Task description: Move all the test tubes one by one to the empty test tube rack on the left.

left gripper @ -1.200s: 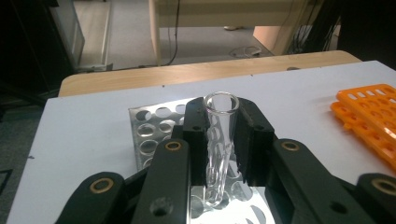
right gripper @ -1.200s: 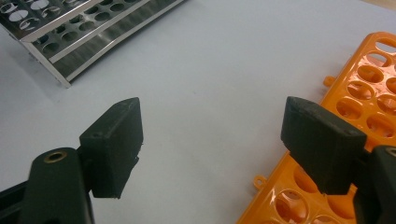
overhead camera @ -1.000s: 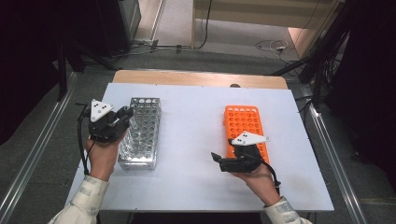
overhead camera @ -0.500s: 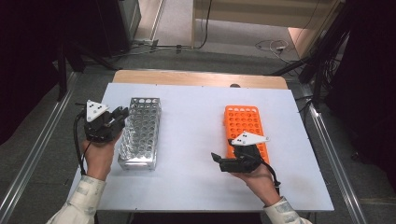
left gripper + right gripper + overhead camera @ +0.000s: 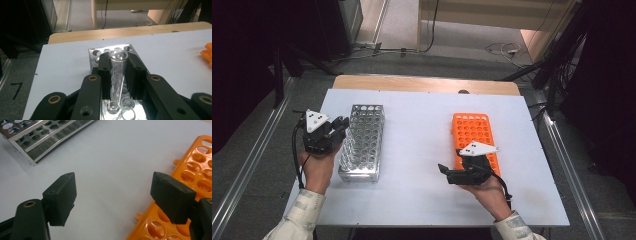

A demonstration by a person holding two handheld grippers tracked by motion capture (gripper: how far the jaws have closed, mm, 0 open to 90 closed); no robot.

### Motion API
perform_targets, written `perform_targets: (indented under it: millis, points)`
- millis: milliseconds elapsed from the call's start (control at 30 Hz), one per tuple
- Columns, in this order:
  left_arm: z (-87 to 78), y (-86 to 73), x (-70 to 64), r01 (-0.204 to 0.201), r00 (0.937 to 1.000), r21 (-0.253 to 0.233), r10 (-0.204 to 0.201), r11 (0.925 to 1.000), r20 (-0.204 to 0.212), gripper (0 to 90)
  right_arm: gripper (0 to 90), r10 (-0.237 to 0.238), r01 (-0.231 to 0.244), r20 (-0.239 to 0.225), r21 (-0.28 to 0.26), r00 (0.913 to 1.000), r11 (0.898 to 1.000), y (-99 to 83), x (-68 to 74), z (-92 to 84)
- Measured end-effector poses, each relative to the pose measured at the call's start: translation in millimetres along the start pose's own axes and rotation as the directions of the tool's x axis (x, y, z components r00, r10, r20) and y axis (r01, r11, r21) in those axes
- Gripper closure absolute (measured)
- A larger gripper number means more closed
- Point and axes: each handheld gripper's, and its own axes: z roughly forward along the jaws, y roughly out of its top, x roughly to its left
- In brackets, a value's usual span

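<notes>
The table (image 5: 422,120) is pale bluish white, with a strip of light wood along its far edge. On its left stands a shiny silver metal rack (image 5: 362,142) patterned with rows of round holes, and on the right lies a bright orange rack (image 5: 472,127) with the same grid of holes. The left tongs (image 5: 117,72) are black with brass-coloured rivets and hold a clear glass tube (image 5: 117,67); the right tongs (image 5: 112,195) are matt black too, each topped by a light grey plate.
</notes>
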Motion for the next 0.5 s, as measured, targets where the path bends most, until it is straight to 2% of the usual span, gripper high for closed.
perform_targets:
  millis: [233, 500]
  points:
    - [2.0, -6.1, -2.8, -0.034, 0.9993, 0.022, 0.034, 0.9992, -0.016, 75.6, 19.5, -0.006, 0.006, 0.001, 0.001, 1.0, 1.0, -0.4, -0.2, 0.5]
    - [4.5, -11.7, -3.9, -0.048, 0.9987, 0.064, 0.049, 0.9968, -0.013, 75.4, 19.5, -0.004, 0.004, 0.002, 0.004, 1.0, 1.0, -0.6, 0.1, 1.1]
